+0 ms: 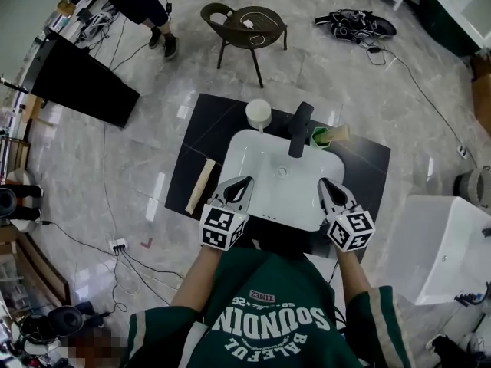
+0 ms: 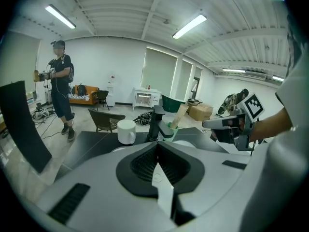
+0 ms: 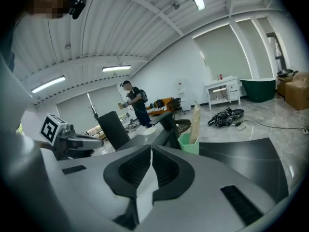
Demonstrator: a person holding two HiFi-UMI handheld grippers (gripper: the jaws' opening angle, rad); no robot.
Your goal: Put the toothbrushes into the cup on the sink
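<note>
Beside the faucet [image 1: 299, 129], green cup [image 1: 319, 137] holds a tan box [image 1: 338, 133] (left tool [image 1: 246, 181], right tool [image 1: 323, 182] closed, empty)

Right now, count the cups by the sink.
2. A white cup stands behind the sink, left of the faucet; a green cup stands right of it. None seems hidden.

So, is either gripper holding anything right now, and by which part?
Nothing is held. The left gripper and the right gripper both have their jaws closed together, empty, near the front edge of the white sink.
</note>
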